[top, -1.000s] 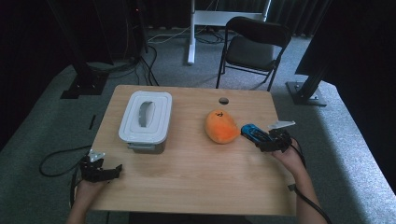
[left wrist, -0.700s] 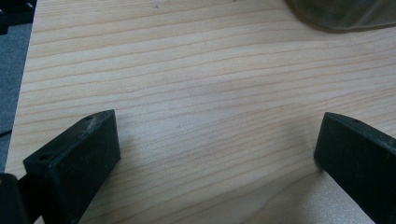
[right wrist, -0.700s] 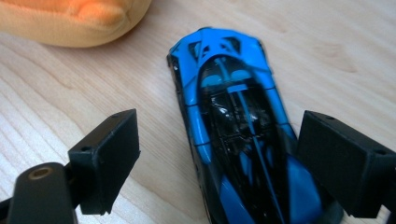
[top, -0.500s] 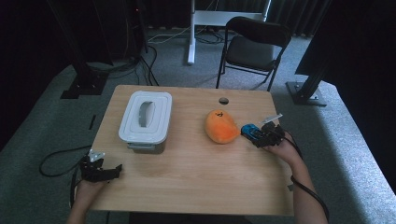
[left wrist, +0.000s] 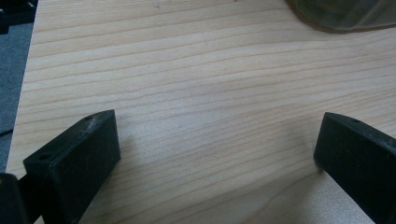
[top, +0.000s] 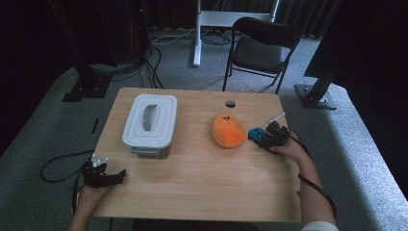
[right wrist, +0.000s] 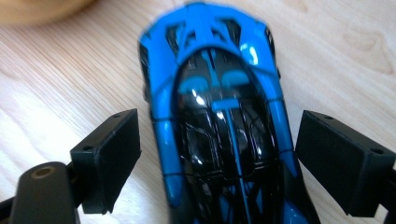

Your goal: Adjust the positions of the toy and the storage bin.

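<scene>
The blue toy car [right wrist: 219, 130], light, rigid and glossy-slick, is sitting between my right tool's [right wrist: 217, 154] spread jaws, so I am aiming at its flanks.

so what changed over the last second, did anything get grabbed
Only the right gripper moved: it turned and eased in over the blue toy car, so its open jaws now sit on either side of the car without closing on it. Nothing has been grabbed. The car itself seems not to have shifted. The left gripper, the orange plush and the lidded white container stayed put.
</scene>
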The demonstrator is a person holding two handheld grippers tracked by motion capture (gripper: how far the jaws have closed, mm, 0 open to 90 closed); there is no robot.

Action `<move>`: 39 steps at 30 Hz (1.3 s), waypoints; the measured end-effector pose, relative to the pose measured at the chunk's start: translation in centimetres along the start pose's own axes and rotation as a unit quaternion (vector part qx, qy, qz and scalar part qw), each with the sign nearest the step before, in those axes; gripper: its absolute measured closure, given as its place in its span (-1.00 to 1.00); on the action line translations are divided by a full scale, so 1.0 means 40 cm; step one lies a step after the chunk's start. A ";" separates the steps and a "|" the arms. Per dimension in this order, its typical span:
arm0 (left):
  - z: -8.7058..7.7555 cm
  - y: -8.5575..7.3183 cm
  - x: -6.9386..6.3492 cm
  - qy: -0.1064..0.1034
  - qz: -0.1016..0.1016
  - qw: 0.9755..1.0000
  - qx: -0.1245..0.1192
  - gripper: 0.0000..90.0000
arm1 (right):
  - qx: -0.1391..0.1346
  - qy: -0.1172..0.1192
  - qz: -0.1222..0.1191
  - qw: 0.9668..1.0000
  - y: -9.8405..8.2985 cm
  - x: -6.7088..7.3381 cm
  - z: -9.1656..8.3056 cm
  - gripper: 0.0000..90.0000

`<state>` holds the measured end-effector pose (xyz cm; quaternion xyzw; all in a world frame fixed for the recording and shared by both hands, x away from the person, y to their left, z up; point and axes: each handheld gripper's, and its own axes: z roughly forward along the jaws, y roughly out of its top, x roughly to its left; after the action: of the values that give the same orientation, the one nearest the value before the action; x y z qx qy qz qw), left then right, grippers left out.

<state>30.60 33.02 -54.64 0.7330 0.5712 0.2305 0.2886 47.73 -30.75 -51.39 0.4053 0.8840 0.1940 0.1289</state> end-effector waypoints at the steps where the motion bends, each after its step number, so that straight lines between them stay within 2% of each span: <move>1: 0.000 0.000 0.000 0.000 0.000 1.000 0.000 -0.98 | 0.011 0.000 -0.002 1.000 -0.003 -0.001 0.009 -0.68; 2: 0.000 0.000 0.000 0.000 0.000 1.000 0.000 -0.98 | 0.013 -0.003 -0.004 1.000 -0.007 -0.002 0.015 -0.68; 4: 0.000 0.000 0.000 0.000 0.000 1.000 0.000 -0.98 | 0.006 0.010 0.012 1.000 -0.011 -0.008 0.017 -0.64; 6: 0.000 0.000 0.000 0.000 0.000 1.000 0.000 -0.98 | 0.003 0.013 0.015 1.000 -0.014 -0.012 0.018 -0.62; 8: 0.000 0.000 0.000 0.000 0.000 1.000 0.000 -0.98 | -0.006 0.027 0.030 0.999 -0.022 -0.022 0.018 -0.60; 9: 0.000 0.000 0.000 0.000 0.000 1.000 0.000 -0.98 | -0.008 0.027 0.028 0.999 -0.024 -0.023 0.018 -0.60; 19: 0.000 0.000 0.000 0.000 0.000 1.000 0.000 -0.98 | -0.015 0.024 0.035 0.999 -0.028 -0.021 0.016 -0.54; 27: 0.000 0.000 0.000 0.000 0.000 1.000 0.000 -0.98 | 0.000 0.020 0.041 0.999 -0.022 -0.016 0.014 -0.51; 30: 0.000 0.000 0.000 0.000 0.000 1.000 0.000 -0.98 | 0.004 0.012 0.048 0.999 -0.020 -0.010 0.010 -0.47; 32: 0.000 0.000 0.000 0.000 0.000 1.000 0.000 -0.98 | 0.001 0.013 0.067 0.998 -0.024 -0.012 0.008 -0.46; 37: 0.000 0.000 0.000 0.000 0.000 1.000 0.000 -0.98 | -0.001 0.014 0.092 0.996 -0.038 -0.016 -0.003 -0.43; 39: 0.000 0.000 0.000 0.000 0.000 1.000 0.000 -0.98 | -0.015 0.020 0.103 0.994 -0.044 -0.018 -0.014 -0.39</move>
<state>30.60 33.02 -54.64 0.7330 0.5712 0.2305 0.2886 46.80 -32.49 -51.62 0.4886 0.8368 0.2275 0.0967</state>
